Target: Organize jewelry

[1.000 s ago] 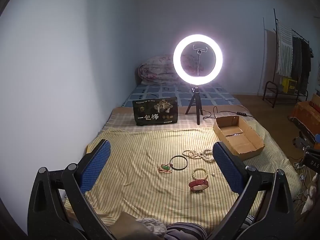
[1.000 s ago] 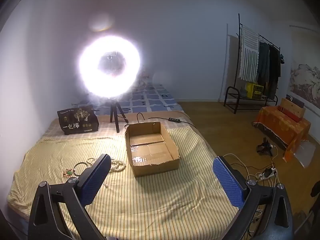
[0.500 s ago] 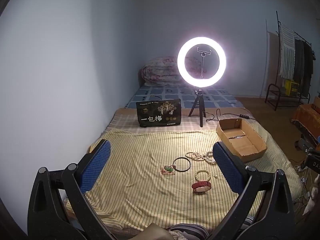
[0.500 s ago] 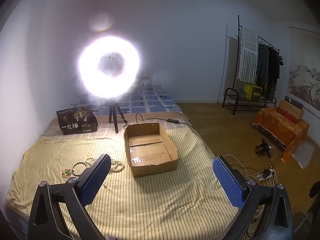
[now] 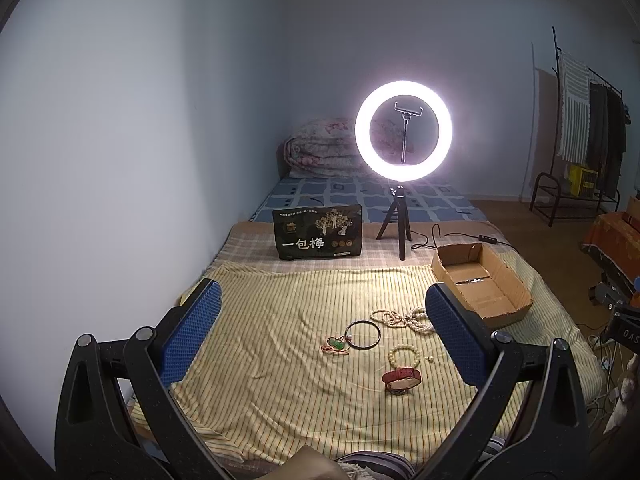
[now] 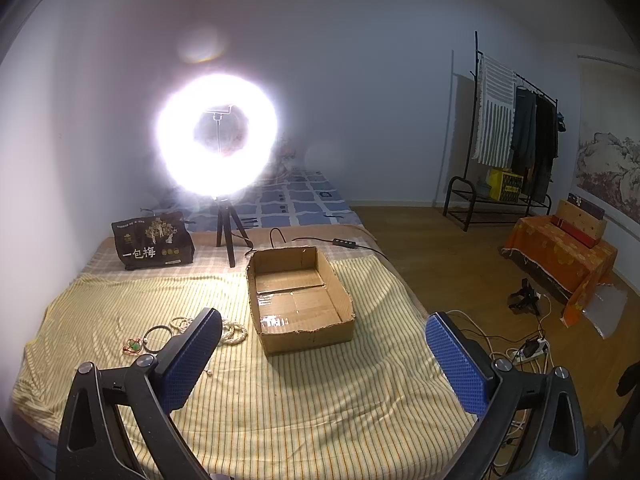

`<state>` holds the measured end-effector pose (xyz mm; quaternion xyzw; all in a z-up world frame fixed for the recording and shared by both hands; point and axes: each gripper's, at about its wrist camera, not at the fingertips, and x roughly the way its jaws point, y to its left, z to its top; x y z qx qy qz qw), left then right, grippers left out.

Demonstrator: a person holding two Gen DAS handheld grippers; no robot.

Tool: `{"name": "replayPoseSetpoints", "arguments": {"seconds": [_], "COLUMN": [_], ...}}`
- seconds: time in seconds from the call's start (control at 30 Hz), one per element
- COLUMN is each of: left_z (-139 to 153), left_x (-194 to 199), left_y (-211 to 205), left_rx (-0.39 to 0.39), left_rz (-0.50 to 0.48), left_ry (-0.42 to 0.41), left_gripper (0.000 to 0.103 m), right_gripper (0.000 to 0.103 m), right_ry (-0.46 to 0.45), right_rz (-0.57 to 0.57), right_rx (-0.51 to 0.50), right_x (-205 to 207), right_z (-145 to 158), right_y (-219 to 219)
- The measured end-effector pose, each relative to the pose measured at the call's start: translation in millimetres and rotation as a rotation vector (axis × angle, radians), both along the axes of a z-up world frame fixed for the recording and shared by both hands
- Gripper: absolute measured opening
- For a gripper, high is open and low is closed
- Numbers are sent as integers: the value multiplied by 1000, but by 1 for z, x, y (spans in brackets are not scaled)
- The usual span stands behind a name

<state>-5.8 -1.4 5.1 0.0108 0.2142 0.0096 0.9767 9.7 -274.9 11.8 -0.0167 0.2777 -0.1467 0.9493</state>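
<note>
On striped sheet (image 5: 280, 332): red watch (image 5: 401, 378), bead strands (image 5: 404, 318).

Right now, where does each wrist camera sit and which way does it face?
Left wrist: behind the open left gripper, above the near edge of the striped bedspread, facing the ring light; the jewelry lies between its jaws, red watch nearest. A bit of the person shows at the bottom edge.
Right wrist: behind the open right gripper, further right, facing the empty cardboard box and the floor beyond.
Shared: ring light, box, black snack bag, bead strands.
</note>
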Motion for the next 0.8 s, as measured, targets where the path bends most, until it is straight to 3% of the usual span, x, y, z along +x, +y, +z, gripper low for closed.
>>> {"name": "replayPoseSetpoints", "arguments": {"seconds": [0.8], "left_z": [2], "left_x": [5], "left_y": [5], "left_rx": [-13], "left_rz": [-3], "left_ry": [-3], "left_gripper": [103], "right_gripper": [103], "right_ry": [-2], "right_rz": [-1], "right_rx": [-1], "right_x": [-2], "right_z": [-1], "right_y": [-2]}}
